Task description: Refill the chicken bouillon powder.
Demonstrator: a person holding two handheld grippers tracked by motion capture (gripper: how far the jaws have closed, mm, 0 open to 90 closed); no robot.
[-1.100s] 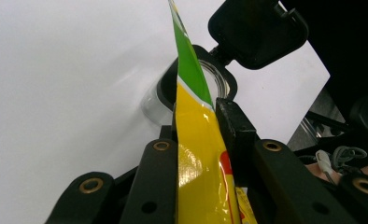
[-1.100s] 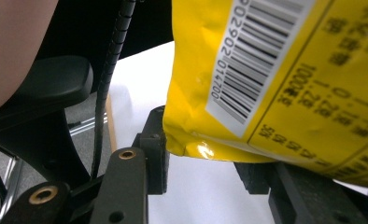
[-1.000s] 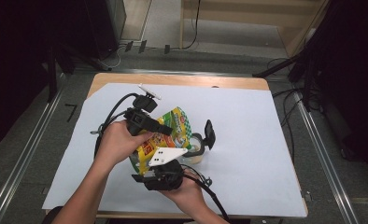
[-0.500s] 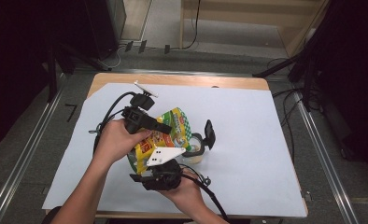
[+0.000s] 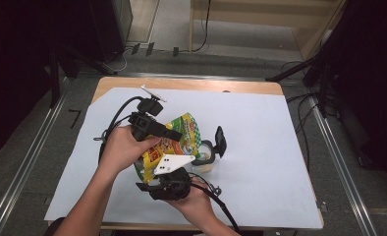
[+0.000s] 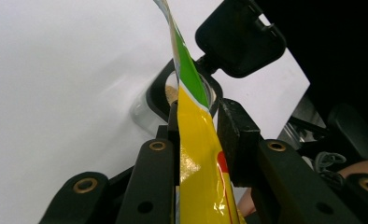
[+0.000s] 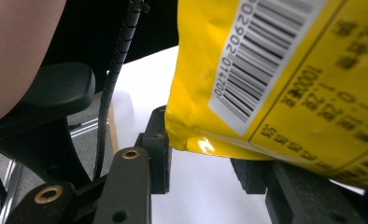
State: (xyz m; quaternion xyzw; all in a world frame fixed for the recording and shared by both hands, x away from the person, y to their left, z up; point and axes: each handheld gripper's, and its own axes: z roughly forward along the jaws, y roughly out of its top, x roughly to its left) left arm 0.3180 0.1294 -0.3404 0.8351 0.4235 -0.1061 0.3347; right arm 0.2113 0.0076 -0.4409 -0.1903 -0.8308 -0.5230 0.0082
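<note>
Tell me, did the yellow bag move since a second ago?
No. In the high view the yellow bag sits where it was, its open end over the clear jar, in the same spot against the table's far wooden edge.

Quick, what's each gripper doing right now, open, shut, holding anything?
Left gripper: shut on the yellow-green bag, jaws just eased slightly.
Right gripper: the bag's bottom edge sits between the jaws; whether they clamp it cannot be told.
</note>
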